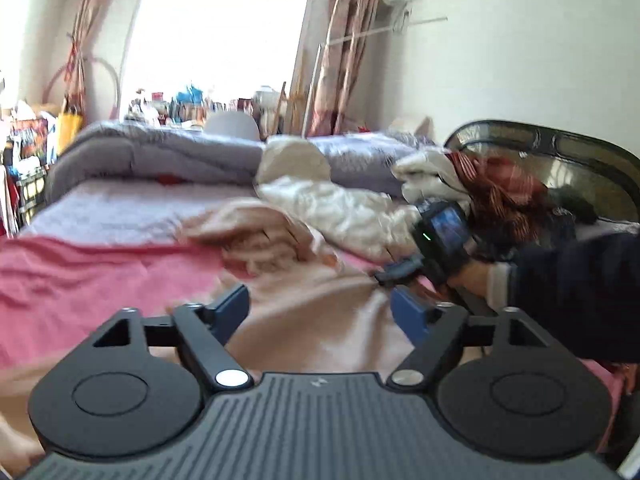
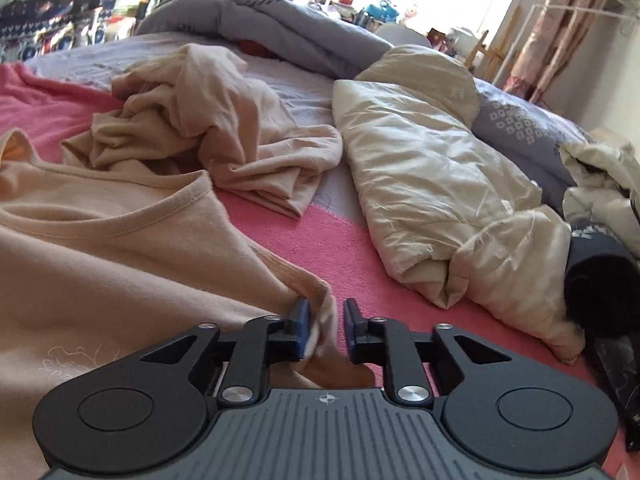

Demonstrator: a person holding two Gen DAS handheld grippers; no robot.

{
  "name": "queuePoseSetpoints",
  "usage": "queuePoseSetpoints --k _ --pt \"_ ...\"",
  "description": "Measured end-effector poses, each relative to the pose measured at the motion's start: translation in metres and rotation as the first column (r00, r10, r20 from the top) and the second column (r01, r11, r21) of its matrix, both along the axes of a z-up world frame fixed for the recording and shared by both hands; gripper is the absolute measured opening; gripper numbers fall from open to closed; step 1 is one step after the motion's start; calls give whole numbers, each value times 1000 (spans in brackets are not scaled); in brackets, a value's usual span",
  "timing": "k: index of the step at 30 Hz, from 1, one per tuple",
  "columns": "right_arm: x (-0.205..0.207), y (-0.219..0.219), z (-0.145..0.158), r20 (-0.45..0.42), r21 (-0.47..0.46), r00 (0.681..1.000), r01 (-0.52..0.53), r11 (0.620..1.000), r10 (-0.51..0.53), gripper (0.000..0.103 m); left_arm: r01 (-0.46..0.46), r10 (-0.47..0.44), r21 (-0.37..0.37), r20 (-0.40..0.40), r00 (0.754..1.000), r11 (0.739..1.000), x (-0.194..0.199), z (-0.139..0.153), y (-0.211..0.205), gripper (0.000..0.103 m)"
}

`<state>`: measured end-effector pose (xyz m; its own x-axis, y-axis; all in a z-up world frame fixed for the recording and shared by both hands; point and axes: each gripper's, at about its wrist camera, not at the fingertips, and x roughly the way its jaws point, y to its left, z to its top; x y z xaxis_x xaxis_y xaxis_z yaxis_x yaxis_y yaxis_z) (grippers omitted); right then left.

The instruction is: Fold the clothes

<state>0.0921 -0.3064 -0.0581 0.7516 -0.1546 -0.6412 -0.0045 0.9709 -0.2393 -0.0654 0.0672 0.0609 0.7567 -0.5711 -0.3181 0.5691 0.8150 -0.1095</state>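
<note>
A peach shirt lies spread on the pink blanket, neckline facing up. My right gripper sits low at the shirt's right edge. A fold of that edge lies between its jaws against the left pad, while the right pad stands clear of it. My left gripper hovers wide open above the peach shirt with nothing between its fingers. In the left wrist view the right gripper's camera housing is at the right, held by a hand in a dark sleeve.
A second crumpled peach garment lies beyond the shirt. A cream quilted jacket lies to the right. A grey duvet is bunched at the far side. A dark rolled item and a clothes pile crowd the right edge.
</note>
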Motion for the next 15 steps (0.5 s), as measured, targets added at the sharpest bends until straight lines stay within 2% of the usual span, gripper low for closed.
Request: queuePoseSetpoints --k 2,3,5,6,8,9,10,11,13,14,15 --pt "-3 -16 -5 16 123 999 37 992 -39 30 -67 68 85 -12 998 994 57 -1 5 85" --pt "-6 -19 -8 33 158 998 44 986 -50 30 -76 83 136 -44 996 988 82 -9 4 83" --pt "-8 -22 -9 47 189 997 48 981 -58 30 -67 101 243 -131 986 968 130 -33 0 80" --pt "-8 -23 -8 46 197 997 50 979 -60 30 -33 95 299 -197 976 954 150 -50 -4 79" --pt "-9 -24 -8 46 210 997 51 976 -63 30 23 98 393 -286 953 919 169 -83 -17 74" --pt "-9 -24 -8 46 214 997 51 976 -63 30 17 104 402 -278 955 915 171 -91 -20 82" --pt "-9 -25 -9 47 220 997 51 974 -63 30 -2 111 398 -251 962 918 169 -95 -21 82" --pt "-9 -27 -9 47 231 997 51 972 -63 31 -19 126 381 -257 958 924 170 -97 -20 82" --pt "-9 -30 -9 47 255 997 51 966 -65 31 -52 160 339 -298 941 939 171 -98 -18 78" --pt "-9 -31 -9 47 263 997 51 963 -66 31 -58 163 330 -301 939 942 170 -98 -15 69" --pt "-10 -32 -9 48 269 997 51 962 -67 31 -55 158 328 -297 942 943 169 -96 -15 55"
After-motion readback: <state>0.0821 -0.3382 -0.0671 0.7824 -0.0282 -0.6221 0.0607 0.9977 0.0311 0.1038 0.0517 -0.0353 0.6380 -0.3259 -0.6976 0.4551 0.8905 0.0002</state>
